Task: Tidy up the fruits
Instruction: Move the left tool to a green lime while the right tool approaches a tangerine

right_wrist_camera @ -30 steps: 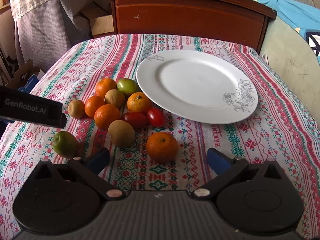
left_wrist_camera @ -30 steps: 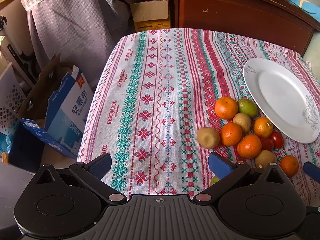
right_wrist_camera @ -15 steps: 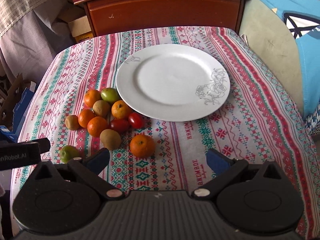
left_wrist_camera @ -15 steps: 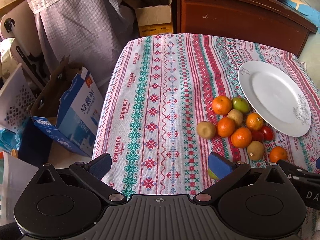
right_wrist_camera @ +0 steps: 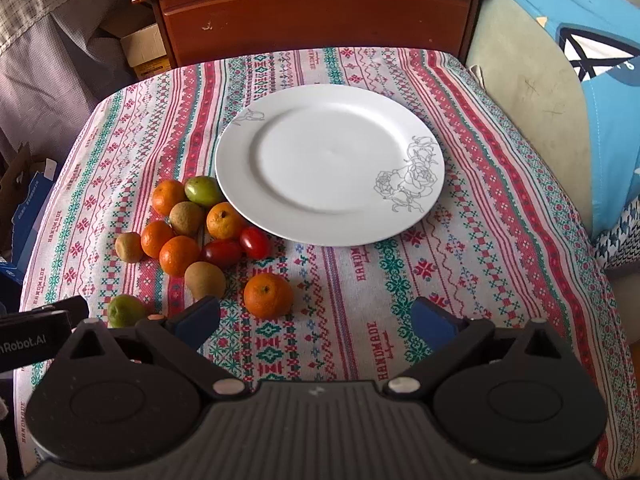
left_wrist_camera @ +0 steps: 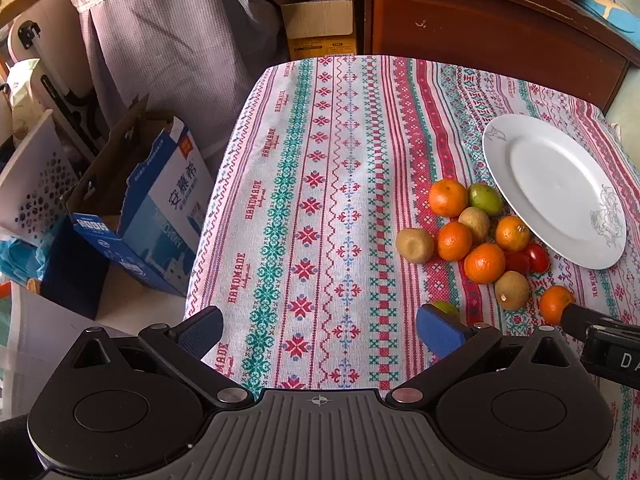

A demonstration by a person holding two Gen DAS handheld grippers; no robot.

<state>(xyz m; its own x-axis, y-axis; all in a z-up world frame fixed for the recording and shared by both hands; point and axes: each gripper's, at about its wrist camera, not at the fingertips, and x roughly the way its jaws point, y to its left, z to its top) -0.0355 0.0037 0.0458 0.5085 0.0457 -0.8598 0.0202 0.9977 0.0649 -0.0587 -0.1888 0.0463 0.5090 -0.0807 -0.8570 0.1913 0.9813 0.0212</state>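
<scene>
A white plate (right_wrist_camera: 328,168) with a rose drawing lies bare on the patterned tablecloth (right_wrist_camera: 460,240); it shows at the right in the left wrist view (left_wrist_camera: 556,192). To its left sits a cluster of several oranges, kiwis, a green fruit and two red tomatoes (right_wrist_camera: 232,246), with one orange (right_wrist_camera: 267,295) apart at the front and a green fruit (right_wrist_camera: 125,311) near the table's front left. My right gripper (right_wrist_camera: 314,322) is open above the cloth, just behind that lone orange. My left gripper (left_wrist_camera: 320,330) is open over the cloth (left_wrist_camera: 320,200), left of the cluster (left_wrist_camera: 480,236).
A dark wooden headboard (right_wrist_camera: 312,12) stands behind the table. A blue and white carton (left_wrist_camera: 152,208) and a white perforated basket (left_wrist_camera: 32,184) sit on the floor at the left. A cardboard box (left_wrist_camera: 320,28) is behind. A blue cushion (right_wrist_camera: 600,80) lies at the right.
Both grippers have drawn back and risen, so the table and fruits look smaller and farther off. The fruits and plate have not moved.
</scene>
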